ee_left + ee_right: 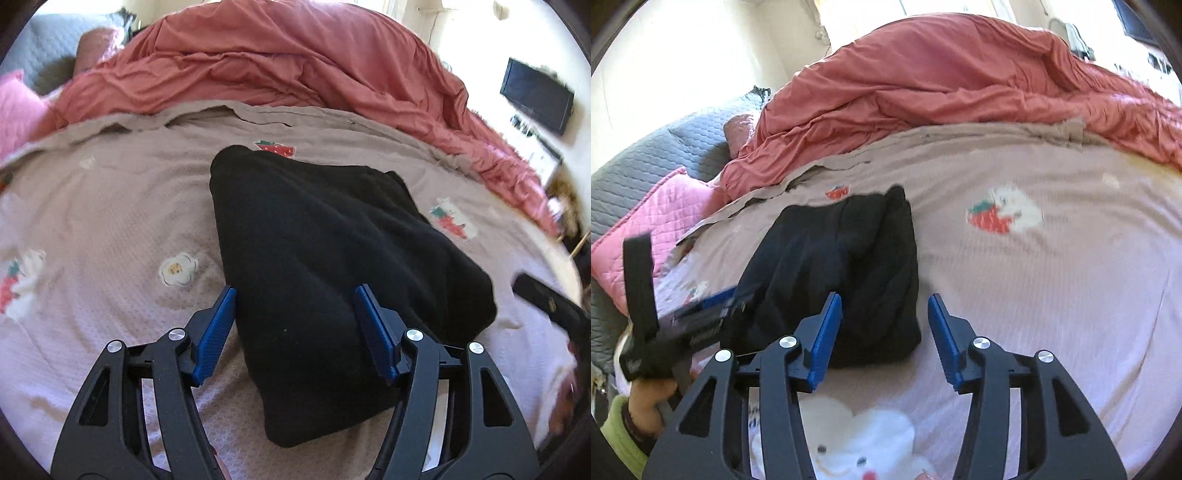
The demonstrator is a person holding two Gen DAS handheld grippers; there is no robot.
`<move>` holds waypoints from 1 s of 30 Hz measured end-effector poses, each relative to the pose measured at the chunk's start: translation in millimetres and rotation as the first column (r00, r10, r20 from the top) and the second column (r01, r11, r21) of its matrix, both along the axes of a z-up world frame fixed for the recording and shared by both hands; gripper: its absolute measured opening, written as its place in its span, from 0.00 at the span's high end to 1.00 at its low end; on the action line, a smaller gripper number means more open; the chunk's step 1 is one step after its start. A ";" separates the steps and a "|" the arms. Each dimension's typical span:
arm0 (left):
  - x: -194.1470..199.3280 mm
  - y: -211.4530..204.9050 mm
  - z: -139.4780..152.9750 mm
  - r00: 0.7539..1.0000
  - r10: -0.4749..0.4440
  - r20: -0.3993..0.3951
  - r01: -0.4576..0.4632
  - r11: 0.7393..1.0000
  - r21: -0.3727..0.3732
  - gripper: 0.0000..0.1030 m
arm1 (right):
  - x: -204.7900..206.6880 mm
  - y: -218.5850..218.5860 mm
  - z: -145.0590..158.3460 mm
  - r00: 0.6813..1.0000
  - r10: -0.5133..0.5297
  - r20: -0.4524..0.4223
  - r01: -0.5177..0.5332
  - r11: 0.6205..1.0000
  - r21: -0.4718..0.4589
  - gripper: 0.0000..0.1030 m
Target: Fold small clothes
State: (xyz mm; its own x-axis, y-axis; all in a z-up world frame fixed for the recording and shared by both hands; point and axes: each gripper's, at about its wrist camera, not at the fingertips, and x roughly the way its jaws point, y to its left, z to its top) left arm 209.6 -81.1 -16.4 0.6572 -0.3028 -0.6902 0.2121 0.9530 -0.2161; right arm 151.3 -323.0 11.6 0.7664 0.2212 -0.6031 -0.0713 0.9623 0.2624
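- Where the bed is covered by a pale pinkish-beige blanket printed with strawberries and little white figures, a black folded garment lies flat on it, near the middle of the spread.
- In the left wrist view the garment's long axis slants from the far left, near a strawberry print, to the near right – the far end narrower, the near end broad and rounded.
- In the right wrist view the same garment runs from its far edge straight toward the camera, its near edge just ahead of the tongs.
- The left tongs stand released, blue pads wide apart; they straddle the near part of the garment, and neither pad presses on the cloth.
- The right tongs are also released, with nothing gripped: the left-side pad overlaps the garment's near right corner in the picture, the other pad is over bare blanket.
- From the right wrist view the left tongs show at the left edge, blurred, held by a hand with a yellow-green sleeve.
- A rumpled coral-red duvet is heaped along the far side of the bed.
- A pink quilted pillow sits at the left, beside grey quilted padding.
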 end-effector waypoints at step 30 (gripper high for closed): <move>-9.7 -1.3 -10.8 0.991 -0.131 0.003 0.131 0.986 -0.107 0.26 | 147.4 32.3 -33.1 0.978 0.059 -0.198 -0.083 0.990 -0.115 0.93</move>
State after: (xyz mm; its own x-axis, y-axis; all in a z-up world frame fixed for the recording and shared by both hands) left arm 199.9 -82.4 -27.2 0.6042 -0.4578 -0.6521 0.3324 0.8887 -0.3159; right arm 298.7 -290.8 -21.5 0.6175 0.1865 -0.7642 -0.1002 0.9822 0.1588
